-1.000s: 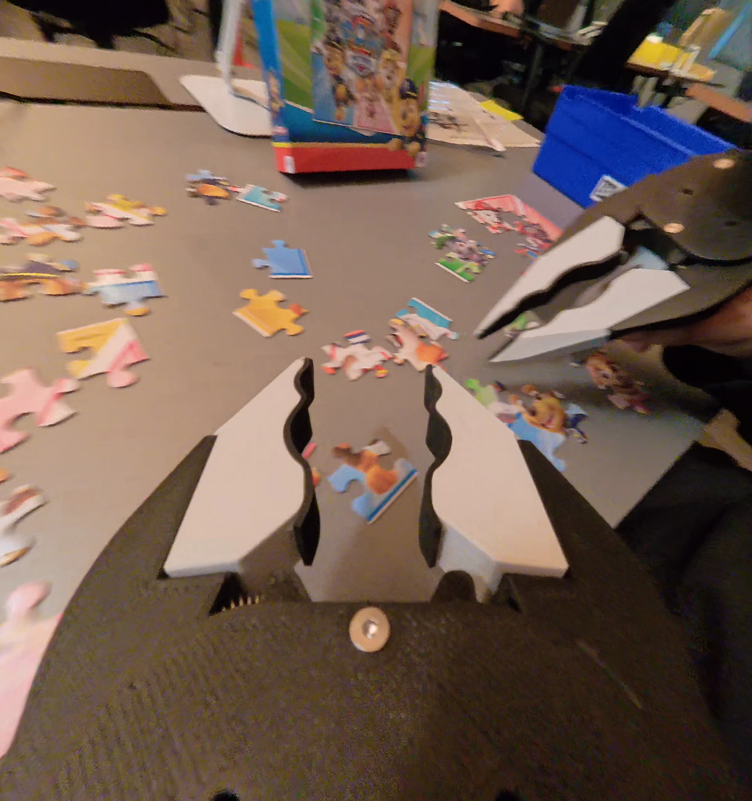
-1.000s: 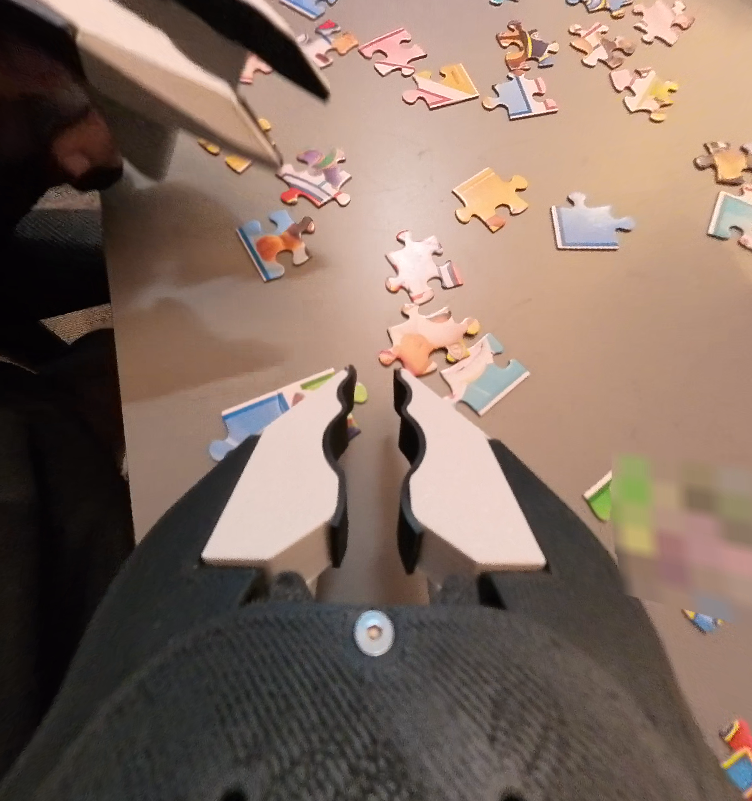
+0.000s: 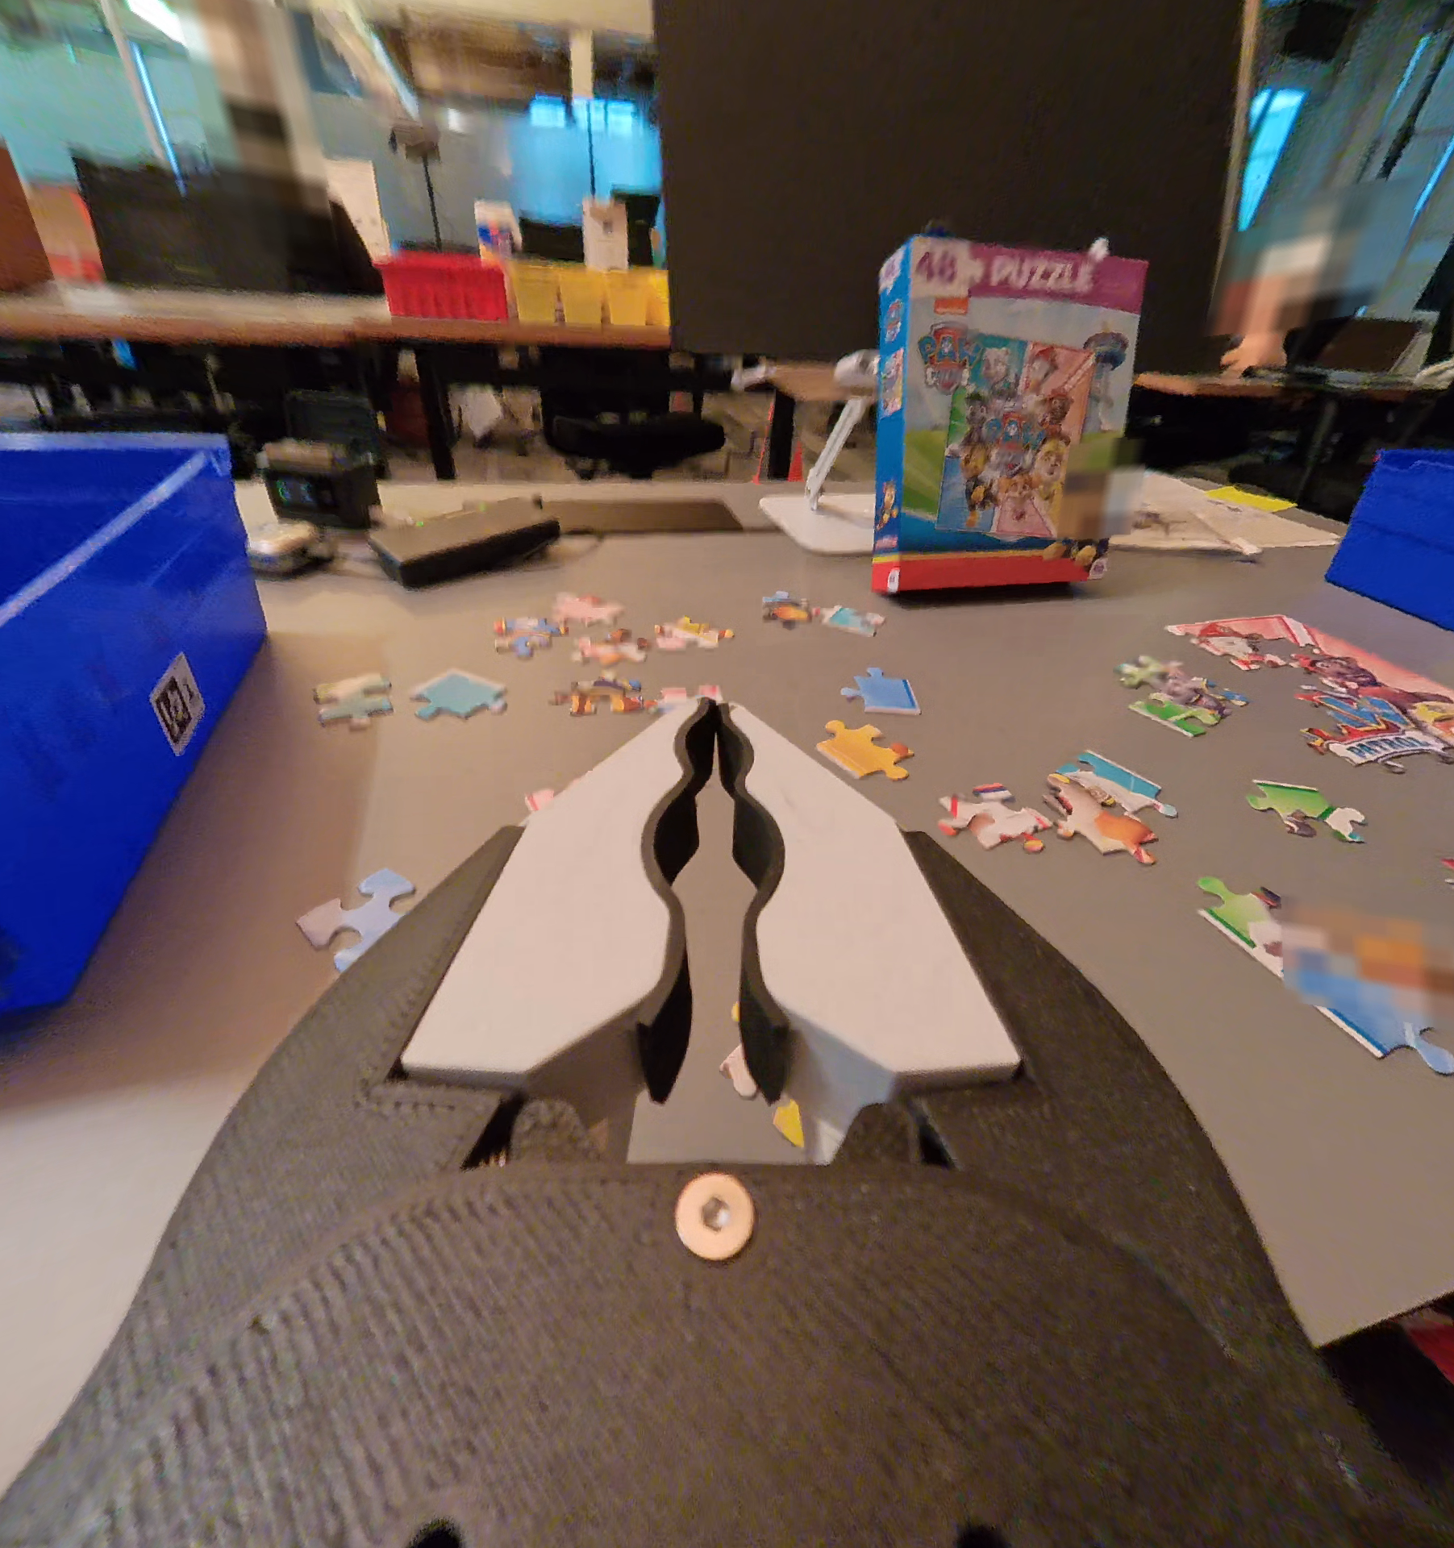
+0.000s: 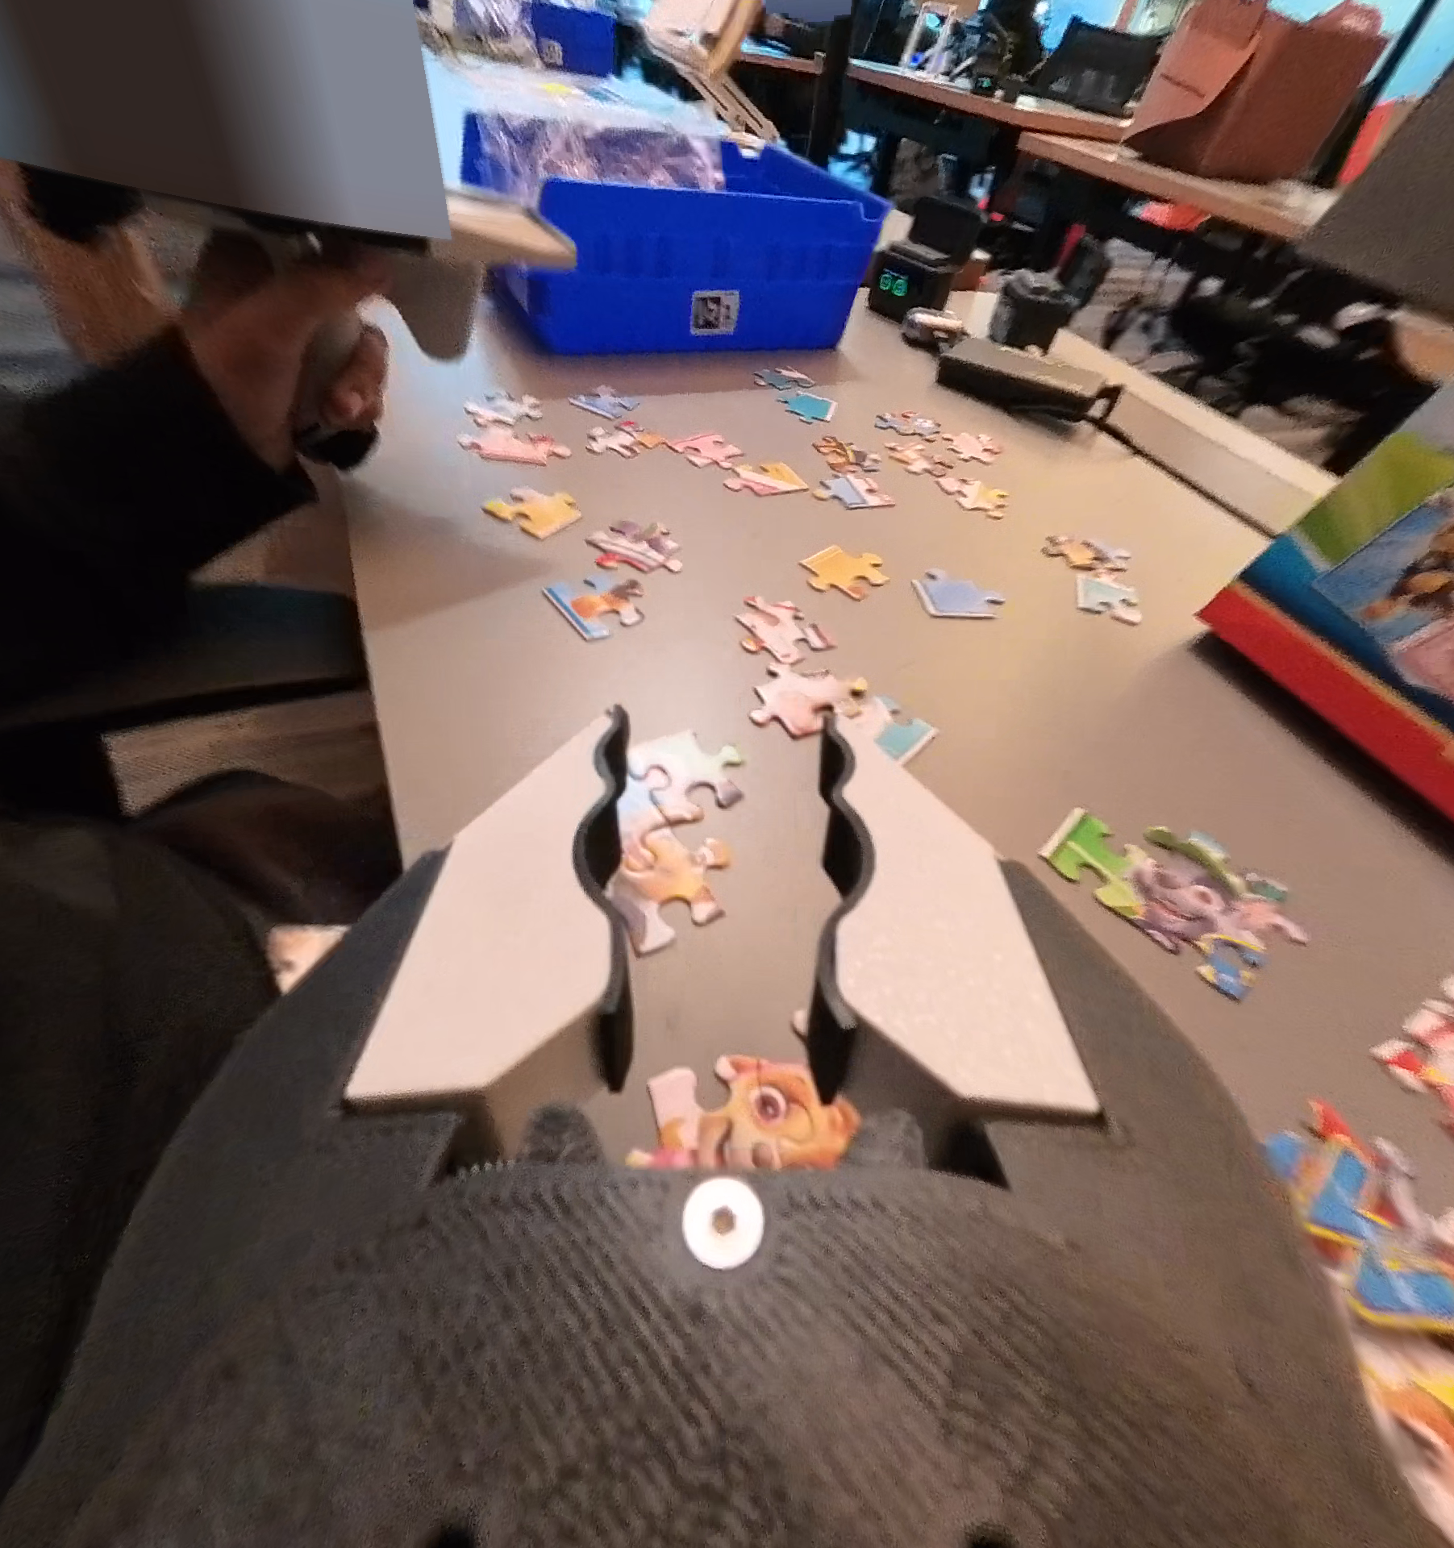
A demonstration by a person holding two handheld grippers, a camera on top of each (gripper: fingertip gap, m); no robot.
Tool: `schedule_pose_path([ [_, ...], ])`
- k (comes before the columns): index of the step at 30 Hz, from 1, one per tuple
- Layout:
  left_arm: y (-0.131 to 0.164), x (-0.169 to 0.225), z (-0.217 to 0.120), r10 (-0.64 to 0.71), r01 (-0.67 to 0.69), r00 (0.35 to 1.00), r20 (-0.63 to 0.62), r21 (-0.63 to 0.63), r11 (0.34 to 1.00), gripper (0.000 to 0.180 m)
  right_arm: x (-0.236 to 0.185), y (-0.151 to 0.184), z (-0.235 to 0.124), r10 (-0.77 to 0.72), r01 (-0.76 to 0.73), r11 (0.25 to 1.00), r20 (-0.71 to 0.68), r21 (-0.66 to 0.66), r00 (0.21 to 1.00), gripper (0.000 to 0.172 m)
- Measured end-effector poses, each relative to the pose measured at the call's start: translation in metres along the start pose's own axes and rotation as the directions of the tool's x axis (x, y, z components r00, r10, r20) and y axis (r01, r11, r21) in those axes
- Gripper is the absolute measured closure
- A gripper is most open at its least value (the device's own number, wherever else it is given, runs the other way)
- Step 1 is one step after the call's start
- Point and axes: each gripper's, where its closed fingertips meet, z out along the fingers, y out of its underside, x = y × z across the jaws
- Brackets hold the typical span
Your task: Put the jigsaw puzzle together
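Many loose jigsaw pieces lie on the grey table [image 3: 706,603]. My left gripper [image 3: 711,712] is shut, with the pads touching at the tips and nothing showing between them. It hangs above the table, and a yellow piece [image 3: 866,750] lies to its right. My right gripper [image 4: 723,729] is open above the table's near edge. A small group of joined pieces [image 4: 673,838] lies flat on the table between its fingers, close to the left finger [image 4: 539,879]; neither pad presses on it. Another piece with an orange dog [image 4: 757,1114] lies under the gripper's base.
A puzzle box [image 3: 1000,419] stands at the back and also shows in the right wrist view [image 4: 1377,603]. Blue bins [image 3: 78,670] [image 3: 1427,544] flank the table. A partly joined puzzle section [image 3: 1360,695] lies to the right. A person's hand [image 4: 321,368] is at the left. The left gripper's tips are roughly 25 cm from the right gripper's.
My left gripper has closed from wide open and tilted up from the table; the blue and orange piece that lay between its fingers stays on the table. My right gripper has opened from nearly shut.
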Motion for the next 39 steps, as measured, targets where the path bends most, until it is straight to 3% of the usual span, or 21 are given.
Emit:
schedule_pose_path([
  [3, -0.013, 0.013, -0.007, 0.059, -0.058, 0.998, -0.001, 0.091, 0.994, 0.18, 0.004, 0.006, -0.006, -0.125, 0.122, 0.992, -0.124, -0.035, 0.984, 0.136],
  [8, 0.001, 0.037, -0.005, 0.115, -0.113, 0.992, -0.043, 0.048, 0.992, 0.18, 0.007, 0.003, -0.014, -0.162, 0.16, 0.987, -0.197, -0.024, 0.967, 0.148],
  [15, 0.02, 0.073, -0.025, 0.08, -0.081, 0.994, -0.081, -0.01, 0.997, 0.18, 0.032, -0.009, -0.024, -0.192, 0.199, 0.98, -0.227, 0.01, 0.955, 0.16],
  [20, 0.029, 0.096, -0.028, -0.019, 0.012, 0.995, -0.099, -0.062, 0.998, 0.18, 0.077, -0.017, -0.017, -0.213, 0.229, 0.973, -0.238, 0.038, 0.948, 0.166],
  [25, 0.033, 0.134, 0.017, -0.034, 0.001, 0.979, -0.199, -0.164, 0.987, 0.18, 0.129, -0.026, -0.019, -0.206, 0.26, 0.958, -0.347, 0.117, 0.915, 0.172],
  [28, 0.014, 0.149, 0.055, -0.062, 0.019, 0.958, -0.281, -0.153, 0.988, 0.18, 0.132, -0.029, -0.034, -0.143, 0.217, 0.959, -0.348, 0.184, 0.927, 0.172],
  [31, -0.003, 0.163, 0.094, -0.081, 0.034, 0.925, -0.372, -0.131, 0.991, 0.169, 0.151, -0.004, -0.04, -0.147, 0.197, 0.976, -0.395, 0.089, 0.907, 0.172],
  [33, 0.001, 0.175, 0.112, -0.08, 0.02, 0.9, -0.428, -0.144, 0.989, 0.164, 0.158, 0.01, -0.043, -0.117, 0.15, 0.987, -0.394, 0.056, 0.911, 0.172],
  [35, 0.008, 0.184, 0.121, -0.063, -0.002, 0.89, -0.451, -0.141, 0.99, 0.163, 0.161, 0.023, -0.046, -0.076, 0.097, 0.995, -0.39, 0.034, 0.918, 0.171],
  [39, 0.014, 0.195, 0.121, -0.018, -0.049, 0.874, -0.486, -0.126, 0.991, 0.149, 0.159, 0.038, -0.054, -0.073, 0.077, 0.997, -0.414, -0.008, 0.907, 0.154],
])
